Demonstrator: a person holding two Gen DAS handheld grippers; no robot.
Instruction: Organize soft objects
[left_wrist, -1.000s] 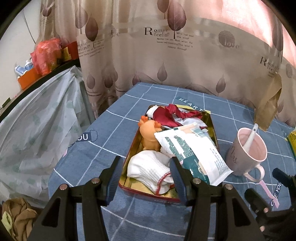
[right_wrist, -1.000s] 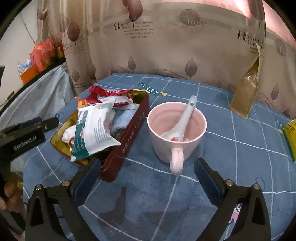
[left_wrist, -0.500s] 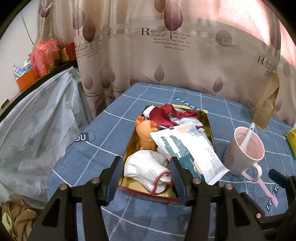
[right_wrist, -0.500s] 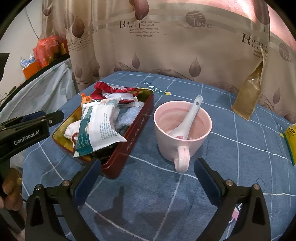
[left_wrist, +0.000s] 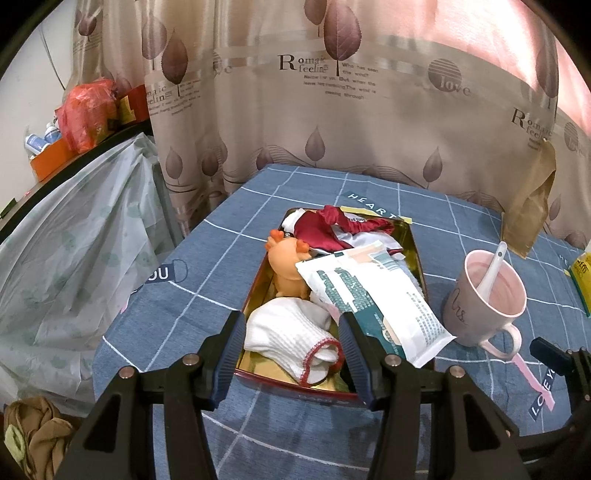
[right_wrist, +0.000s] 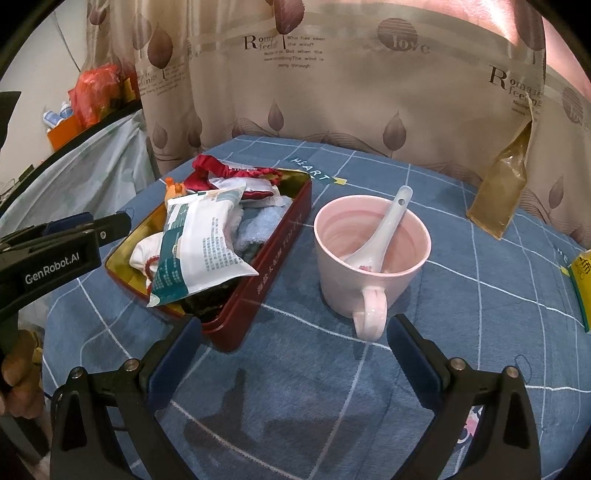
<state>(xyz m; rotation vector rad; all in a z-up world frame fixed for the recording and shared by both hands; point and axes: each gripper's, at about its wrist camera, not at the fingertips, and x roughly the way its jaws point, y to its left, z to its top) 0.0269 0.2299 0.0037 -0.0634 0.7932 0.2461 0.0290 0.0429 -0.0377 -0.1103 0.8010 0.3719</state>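
Observation:
A red tin (left_wrist: 295, 387) (right_wrist: 273, 258) with a gold inside sits on the blue checked tablecloth. In it lie a white sock with red trim (left_wrist: 291, 339), an orange plush toy (left_wrist: 288, 266), a dark red cloth (left_wrist: 325, 229) (right_wrist: 221, 173), a light blue cloth (right_wrist: 255, 229) and a white-and-green packet (left_wrist: 373, 295) (right_wrist: 199, 243) on top. My left gripper (left_wrist: 291, 354) hangs open over the tin's near end, its fingers on either side of the sock and clear of it. My right gripper (right_wrist: 293, 354) stands wide open above bare cloth, in front of the tin's corner and the mug.
A pink mug (right_wrist: 369, 254) (left_wrist: 487, 295) with a white spoon (right_wrist: 384, 225) stands right of the tin. A brown pouch (right_wrist: 502, 188) leans on the curtain behind. A yellow box (right_wrist: 581, 277) lies at the right edge. A plastic-covered surface (left_wrist: 74, 240) borders the table's left.
Both views have drawn back slightly from the tin and mug. Nothing was grasped or released, and the jaws kept their width.

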